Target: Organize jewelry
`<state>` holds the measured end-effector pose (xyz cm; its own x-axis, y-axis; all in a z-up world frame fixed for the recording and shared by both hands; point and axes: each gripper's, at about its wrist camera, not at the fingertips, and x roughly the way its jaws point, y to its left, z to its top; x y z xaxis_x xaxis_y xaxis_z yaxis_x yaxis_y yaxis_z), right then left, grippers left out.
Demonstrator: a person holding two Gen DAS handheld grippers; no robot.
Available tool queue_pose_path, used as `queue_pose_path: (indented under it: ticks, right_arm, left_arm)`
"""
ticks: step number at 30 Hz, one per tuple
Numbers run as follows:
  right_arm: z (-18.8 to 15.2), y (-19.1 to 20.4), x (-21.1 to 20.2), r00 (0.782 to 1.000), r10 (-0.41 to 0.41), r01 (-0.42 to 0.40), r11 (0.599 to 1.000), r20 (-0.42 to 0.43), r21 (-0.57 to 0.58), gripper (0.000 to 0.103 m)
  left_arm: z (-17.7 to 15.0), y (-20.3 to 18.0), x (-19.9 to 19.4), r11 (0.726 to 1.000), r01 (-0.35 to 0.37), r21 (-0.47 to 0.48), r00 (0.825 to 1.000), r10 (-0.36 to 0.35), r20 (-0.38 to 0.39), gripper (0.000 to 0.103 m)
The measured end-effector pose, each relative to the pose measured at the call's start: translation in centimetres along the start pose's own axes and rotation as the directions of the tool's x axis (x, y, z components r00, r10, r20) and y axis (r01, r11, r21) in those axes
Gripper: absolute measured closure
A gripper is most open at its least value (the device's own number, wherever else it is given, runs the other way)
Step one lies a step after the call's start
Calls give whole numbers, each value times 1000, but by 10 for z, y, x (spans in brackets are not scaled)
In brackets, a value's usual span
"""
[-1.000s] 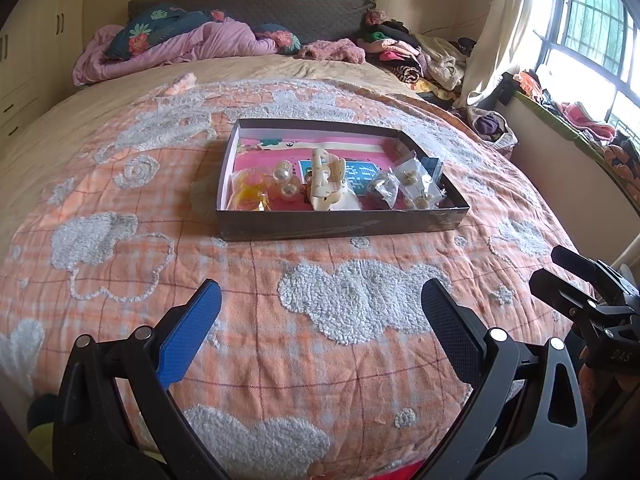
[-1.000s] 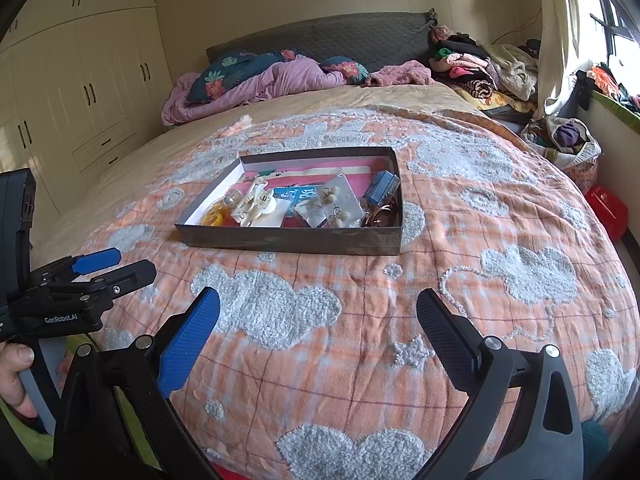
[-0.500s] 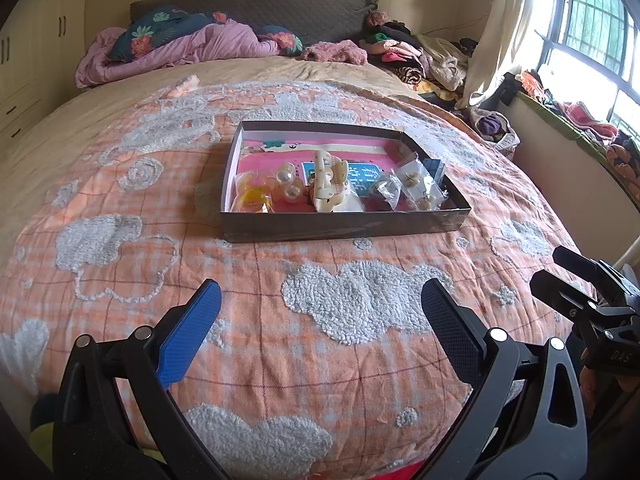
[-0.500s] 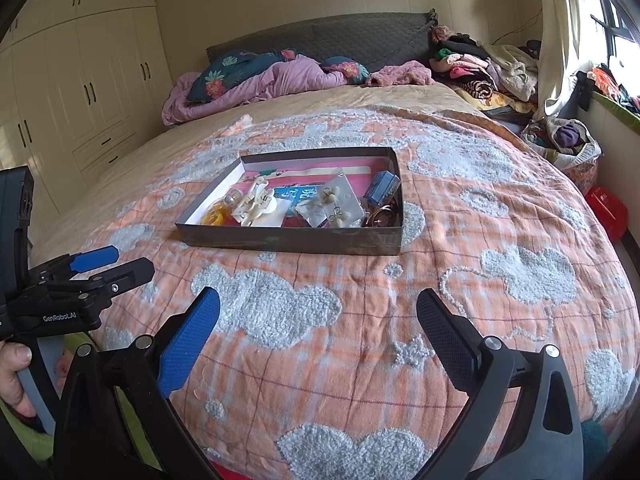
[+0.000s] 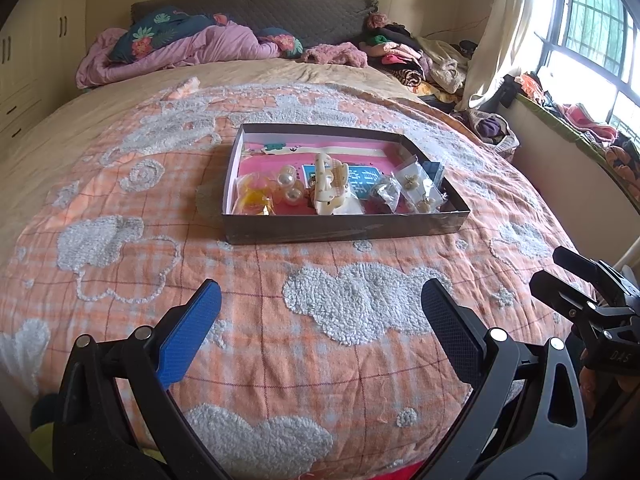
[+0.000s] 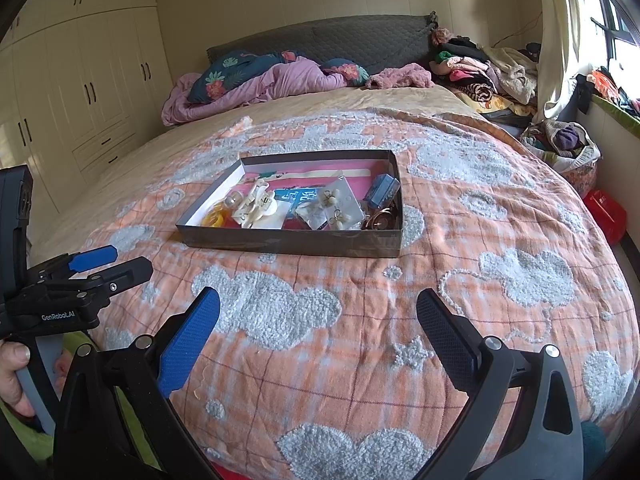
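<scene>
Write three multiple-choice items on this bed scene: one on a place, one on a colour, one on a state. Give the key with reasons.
1. Where does the cream hair claw lie?
A. inside the shallow box
B. on the pillow
C. on the floor

2. What colour is the box's lining?
A. green
B. pink
C. white

3. How do the jaws of the left gripper and right gripper stand?
A. both shut on jewelry
B. one shut
C. both open, holding nothing

Key: 1 A, the claw rests among the packets within the box walls. 2 B, pink shows beneath the items. 3 C, each view shows its fingers spread wide above the quilt.
</scene>
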<state>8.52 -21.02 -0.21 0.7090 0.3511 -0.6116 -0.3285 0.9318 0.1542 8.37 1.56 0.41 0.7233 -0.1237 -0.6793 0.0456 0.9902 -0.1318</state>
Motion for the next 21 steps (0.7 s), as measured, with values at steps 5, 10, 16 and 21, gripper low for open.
queue_pose_path:
  ticks: [5, 10, 16, 21]
  right_arm:
    - [1, -1, -1, 1000, -3, 3, 1000, 1, -3, 5]
    - [1, -1, -1, 1000, -2, 2, 1000, 1, -4, 5]
    - [1, 0, -1, 1000, -2, 2, 1000, 1, -5, 5]
    - [2, -1, -1, 1000, -2, 2, 1000, 2, -5, 5]
  left_arm:
    - [0, 1, -1, 1000, 1, 0, 1000, -1, -1, 9]
    - [0, 1, -1, 1000, 1, -1, 1000, -1, 3, 9]
    - [3, -1, -4, 1000, -16, 4, 1000, 16, 7, 9]
    - [4, -1, -4, 1000, -16, 6, 1000, 16, 6, 9]
